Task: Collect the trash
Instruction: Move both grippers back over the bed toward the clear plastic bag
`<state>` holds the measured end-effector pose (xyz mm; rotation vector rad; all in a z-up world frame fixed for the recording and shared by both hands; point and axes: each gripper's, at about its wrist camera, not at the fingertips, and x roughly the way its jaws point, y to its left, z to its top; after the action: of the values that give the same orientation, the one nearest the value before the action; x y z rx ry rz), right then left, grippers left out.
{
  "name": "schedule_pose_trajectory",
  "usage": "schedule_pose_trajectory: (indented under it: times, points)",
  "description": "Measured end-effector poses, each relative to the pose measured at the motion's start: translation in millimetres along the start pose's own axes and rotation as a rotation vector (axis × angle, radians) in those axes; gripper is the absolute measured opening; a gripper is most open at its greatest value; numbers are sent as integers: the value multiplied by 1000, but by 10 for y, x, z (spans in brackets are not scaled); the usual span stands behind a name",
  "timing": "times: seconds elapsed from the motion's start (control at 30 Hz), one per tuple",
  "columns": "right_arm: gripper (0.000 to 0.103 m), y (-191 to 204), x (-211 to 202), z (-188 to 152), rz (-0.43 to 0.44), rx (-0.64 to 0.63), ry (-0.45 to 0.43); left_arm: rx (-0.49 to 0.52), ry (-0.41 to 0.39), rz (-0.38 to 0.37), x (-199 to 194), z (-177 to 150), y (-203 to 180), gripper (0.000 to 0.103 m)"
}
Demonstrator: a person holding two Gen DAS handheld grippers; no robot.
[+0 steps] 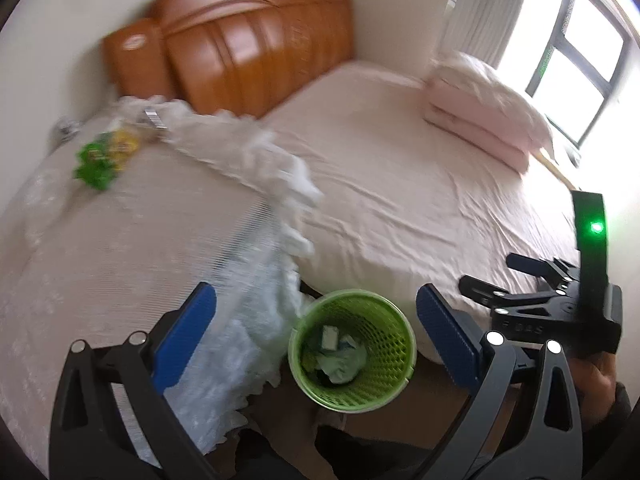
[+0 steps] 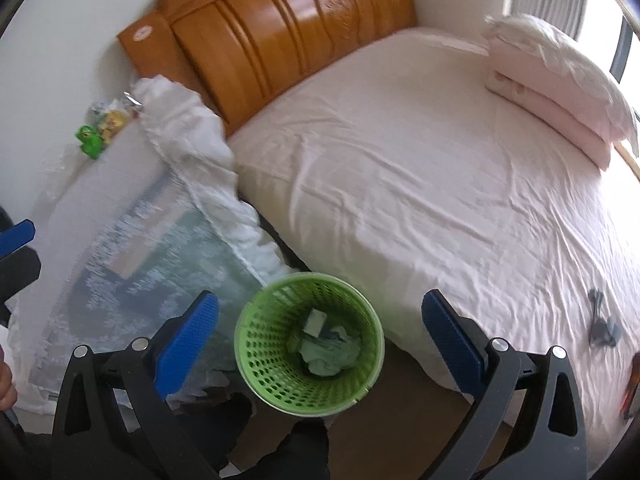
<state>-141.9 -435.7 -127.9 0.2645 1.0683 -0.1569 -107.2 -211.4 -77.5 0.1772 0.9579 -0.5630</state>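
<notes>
A green perforated waste basket [image 1: 394, 390] stands on the floor between the bed and a lace-covered side table; it also shows in the right wrist view [image 2: 256, 364]. Crumpled pale paper [image 1: 344, 362] and a small white box lie inside it, and the paper also shows in the right wrist view [image 2: 330, 354]. My left gripper [image 1: 316, 332] is open and empty, above the basket. My right gripper [image 2: 320, 334] is open and empty, also above the basket; its body shows in the left wrist view [image 1: 556, 300]. Green and yellow wrappers [image 1: 102, 156] lie at the far end of the side table, and also show in the right wrist view [image 2: 100, 132].
A bed with a pink sheet [image 2: 420, 168] fills the right side, with a wooden headboard [image 2: 280, 28] and a folded pink quilt [image 2: 560, 92]. A small dark object [image 2: 602, 324] lies on the sheet at right. The white lace cloth [image 1: 100, 248] covers the side table.
</notes>
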Motion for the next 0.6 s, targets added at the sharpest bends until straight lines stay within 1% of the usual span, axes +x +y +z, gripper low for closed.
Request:
schedule_pose_trajectory:
  times: [0.1,0.2,0.27,0.3,0.33,0.47,0.6]
  points:
    - [101,231,-29,205,15,-38,-21,-32,-37,63,-118,55,292,96]
    - [101,565,-44,437,48,-74,-48,-79,-75,138,-244,111,678,96]
    - [101,762,-29,558,62,-90,-61,-122,-97,191,-325,154,1023,96]
    - [101,888,-13,630,69,-98,-68,-133,-102,203,-339,169,1128,96]
    - [101,972,2,675,72,-102,-72,-154,-110,226,-361,192,1318,96]
    - [101,1432,96,895,104,-104,-86,-194,-122,310,-346,267,1930,96]
    - [101,1849,168,1063,126,-116,-94,-205,-124,363,-225,352,2427,96]
